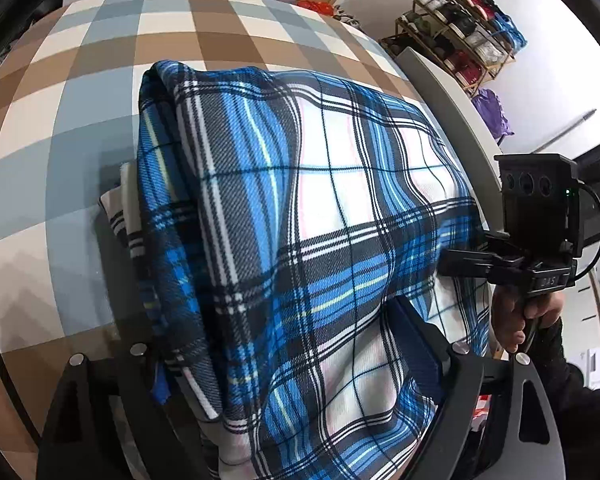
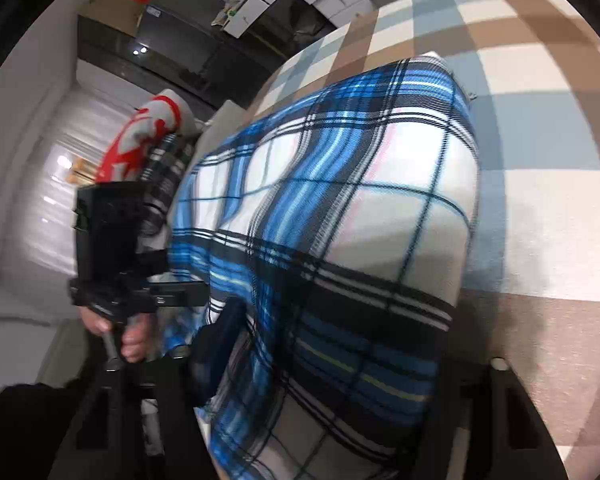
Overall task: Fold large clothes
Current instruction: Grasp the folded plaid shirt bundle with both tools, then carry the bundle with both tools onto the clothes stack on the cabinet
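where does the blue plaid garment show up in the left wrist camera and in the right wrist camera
Left wrist: the blue plaid garment fills the centre and bottom, draped over the left gripper.
Right wrist: it fills the centre, running to the bottom edge.
Shared landmark: the checkered brown, blue and white surface beneath it.

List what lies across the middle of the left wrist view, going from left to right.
Checked tablecloth → blue plaid garment → grey table edge → right gripper with the hand that holds it, its fingers reaching into the garment's right edge → white wall behind.
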Demonstrator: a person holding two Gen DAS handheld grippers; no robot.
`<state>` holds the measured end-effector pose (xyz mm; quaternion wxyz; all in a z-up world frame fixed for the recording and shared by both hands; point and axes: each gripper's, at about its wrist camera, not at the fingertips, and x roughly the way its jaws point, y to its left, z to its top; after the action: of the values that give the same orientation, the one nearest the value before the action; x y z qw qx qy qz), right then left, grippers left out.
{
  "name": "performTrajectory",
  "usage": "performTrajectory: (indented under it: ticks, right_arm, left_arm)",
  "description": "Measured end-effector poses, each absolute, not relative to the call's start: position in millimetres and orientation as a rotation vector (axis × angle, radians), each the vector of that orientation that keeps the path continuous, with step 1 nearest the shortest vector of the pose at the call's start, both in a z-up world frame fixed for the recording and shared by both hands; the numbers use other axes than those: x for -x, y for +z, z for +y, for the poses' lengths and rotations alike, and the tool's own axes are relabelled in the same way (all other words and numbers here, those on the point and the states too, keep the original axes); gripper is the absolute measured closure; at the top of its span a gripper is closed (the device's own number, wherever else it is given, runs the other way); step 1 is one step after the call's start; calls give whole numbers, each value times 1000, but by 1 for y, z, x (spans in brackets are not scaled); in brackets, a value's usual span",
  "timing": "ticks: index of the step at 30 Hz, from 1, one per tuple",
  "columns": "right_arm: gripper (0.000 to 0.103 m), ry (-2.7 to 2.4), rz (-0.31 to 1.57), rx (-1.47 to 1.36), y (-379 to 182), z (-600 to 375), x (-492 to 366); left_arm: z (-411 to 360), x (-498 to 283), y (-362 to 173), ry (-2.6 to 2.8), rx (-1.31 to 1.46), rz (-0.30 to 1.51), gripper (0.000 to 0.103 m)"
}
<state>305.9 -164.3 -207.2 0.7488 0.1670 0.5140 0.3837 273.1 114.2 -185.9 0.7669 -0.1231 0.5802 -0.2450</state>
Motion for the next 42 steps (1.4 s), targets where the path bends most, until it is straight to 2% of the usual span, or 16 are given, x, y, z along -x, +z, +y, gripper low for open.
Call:
performTrajectory:
  ticks: [2, 4, 6, 9, 11, 13, 21, 24, 27, 28, 29, 33, 35, 40, 42]
  right_arm:
    - [55, 823, 1089, -352, -205, -166, -299]
    - [66, 807, 1048, -331, -199, -167, -290]
    - [70, 778, 992, -264, -189, -164, -277]
    - [75, 764, 922, -224, -176, -162, -262]
    - [79, 778, 894, -221, -168, -162, -255]
    - [81, 782, 862, -208, -161, -162, -248]
    - [82, 784, 827, -198, -146, -143, -237]
    - [82, 778, 866, -212, -153, -144, -240]
    - [80, 763, 930, -242, -167, -154, -249]
    - [79, 758, 958, -274, -172, -159, -254]
    - [77, 763, 981, -308, -176, -162, -257]
    - [74, 810, 1082, -425, -191, -174, -272]
    - [70, 807, 1121, -437, -196, -175, -278]
    - [53, 831, 1193, -401, -213, -161, -283]
    - [52, 846, 1190, -389, -216, -154, -283]
  left_arm:
    - [115, -270, -185, -525, 272, 1245, 19]
    - [115, -267, -183, -515, 269, 1231, 29]
    - [116, -264, -179, -517, 271, 1211, 36]
    - [116, -263, -172, -524, 275, 1191, 56]
    - [115, -262, -169, -535, 268, 1185, 73]
    - [114, -260, -167, -547, 259, 1185, 79]
    - [114, -257, -168, -567, 318, 1198, 80]
    - [117, -259, -172, -553, 364, 1212, 78]
    - [127, -261, -179, -509, 422, 1254, 57]
    - [127, -262, -181, -493, 426, 1274, 45]
    - [126, -263, -183, -477, 414, 1288, 40]
    - [114, -265, -177, -486, 344, 1311, 34]
    - [107, -268, -176, -504, 316, 1322, 27]
    - [99, -276, -179, -546, 311, 1334, 27]
    - [98, -278, -182, -555, 334, 1348, 46]
